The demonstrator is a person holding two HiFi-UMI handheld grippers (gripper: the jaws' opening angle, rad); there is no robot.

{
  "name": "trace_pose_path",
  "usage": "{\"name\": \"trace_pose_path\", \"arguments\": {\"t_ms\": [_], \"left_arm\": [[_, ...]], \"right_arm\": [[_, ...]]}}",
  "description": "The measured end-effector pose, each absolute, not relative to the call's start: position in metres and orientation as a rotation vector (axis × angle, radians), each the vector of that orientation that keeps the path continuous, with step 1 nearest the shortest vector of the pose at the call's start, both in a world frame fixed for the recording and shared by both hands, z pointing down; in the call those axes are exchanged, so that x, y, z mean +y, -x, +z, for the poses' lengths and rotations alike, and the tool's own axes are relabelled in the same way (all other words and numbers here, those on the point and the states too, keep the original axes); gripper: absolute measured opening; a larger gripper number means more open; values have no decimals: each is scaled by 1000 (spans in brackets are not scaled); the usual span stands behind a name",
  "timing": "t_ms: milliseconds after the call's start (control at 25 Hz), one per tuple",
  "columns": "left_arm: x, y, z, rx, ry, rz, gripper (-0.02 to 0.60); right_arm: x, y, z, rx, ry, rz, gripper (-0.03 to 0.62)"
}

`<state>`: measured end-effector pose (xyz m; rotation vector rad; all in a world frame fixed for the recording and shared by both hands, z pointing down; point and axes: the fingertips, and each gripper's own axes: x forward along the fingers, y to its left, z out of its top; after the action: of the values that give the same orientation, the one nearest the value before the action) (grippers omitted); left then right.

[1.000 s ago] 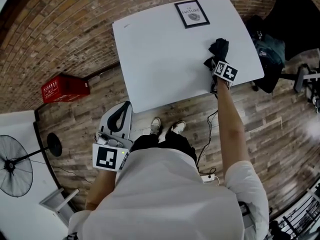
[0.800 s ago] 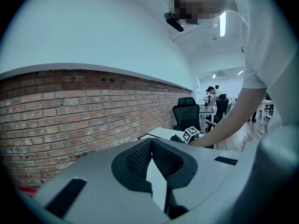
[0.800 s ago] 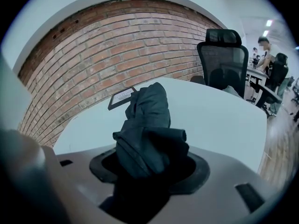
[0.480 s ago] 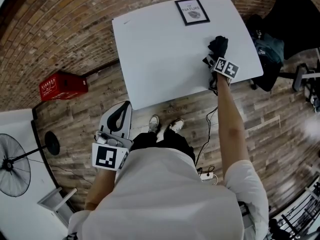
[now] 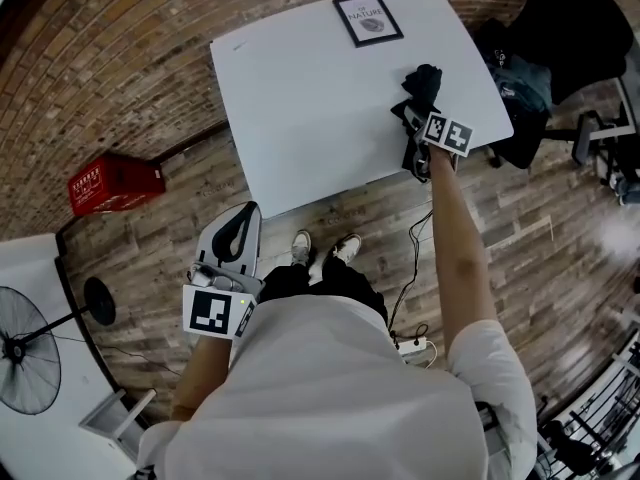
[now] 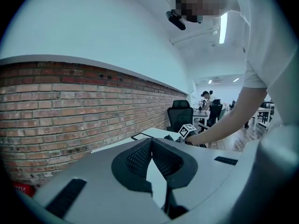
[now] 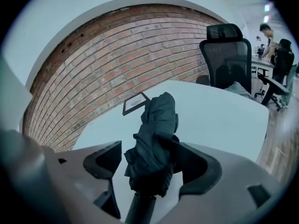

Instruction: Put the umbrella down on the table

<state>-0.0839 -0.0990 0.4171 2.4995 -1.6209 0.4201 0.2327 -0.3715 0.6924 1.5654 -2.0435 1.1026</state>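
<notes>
The folded dark umbrella (image 5: 421, 90) lies on the white desk (image 5: 300, 98), on the person's side of the framed print (image 5: 368, 20) and near the edge the right arm reaches over. The right gripper (image 7: 150, 154) has its jaws spread wide on either side of the umbrella's near end without pinching it, so the setting-down looks done. I judge that all that remains is to draw that gripper clear. The left gripper (image 6: 150, 143) hangs well away from the print, off the desk, its jaws closed together on nothing.
</notes>
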Motion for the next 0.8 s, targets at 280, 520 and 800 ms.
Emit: {"name": "trace_pose_path", "arguments": {"t_ms": [280, 520, 800], "left_arm": [[-100, 86, 413, -1574, -2554, 328, 23], [-102, 83, 411, -1480, -2614, 245, 23], [-111, 58, 399, -1348, -2728, 185, 23]], "right_arm": [[-369, -257, 638, -2082, -1637, 1055, 362], [-326, -278, 616, -2092, -1743, 1122, 362], [-281, -282, 598, -2130, -1786, 1081, 313]]}}
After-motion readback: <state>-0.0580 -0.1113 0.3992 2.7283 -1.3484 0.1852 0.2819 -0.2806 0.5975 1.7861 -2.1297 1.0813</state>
